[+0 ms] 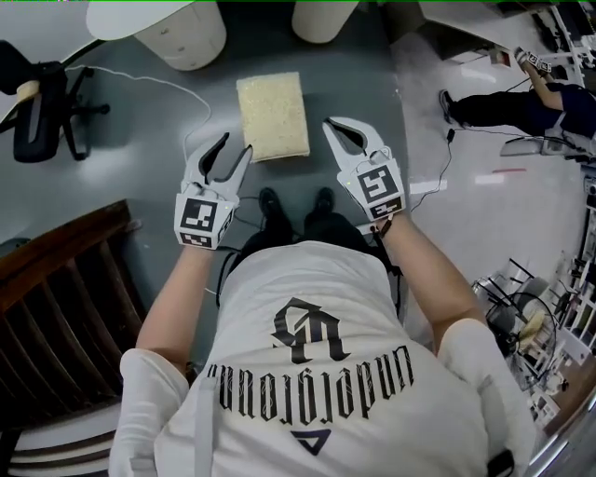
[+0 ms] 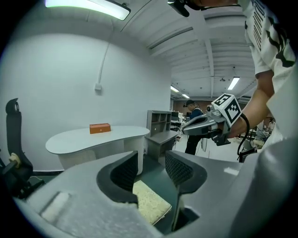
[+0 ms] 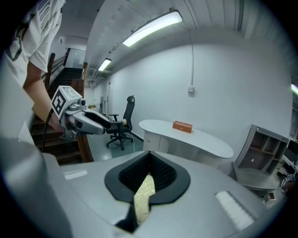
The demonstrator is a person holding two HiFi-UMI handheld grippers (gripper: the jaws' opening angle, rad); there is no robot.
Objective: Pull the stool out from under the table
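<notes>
**Q:** Where do we locate the stool?

**A:** The stool point(image 1: 272, 116) stands on the grey floor, out from under the table point(image 1: 130, 17), with its pale cushioned top fully exposed. Its far edge is near the table's two round pedestals point(image 1: 186, 39) but apart from them. Its near edge is just ahead of our shoes point(image 1: 270, 200).

**Q:** What state do we record for each claw?

**A:** The left claw point(image 1: 236, 147) is released, with its jaws apart and nothing between the pads. The right claw point(image 1: 332, 128) is clenched tip to tip on nothing. In the head view they flank the stool's near edge, and neither touches it.

**Q:** What clearance do we have?

**A:** Bare floor runs along both long edges of the stool. To the left we note a white cable point(image 1: 158, 82), then an office chair point(image 1: 42, 102), and nearer to us the dark wooden stairs point(image 1: 65, 298). To the right is a lighter, open aisle.
</notes>
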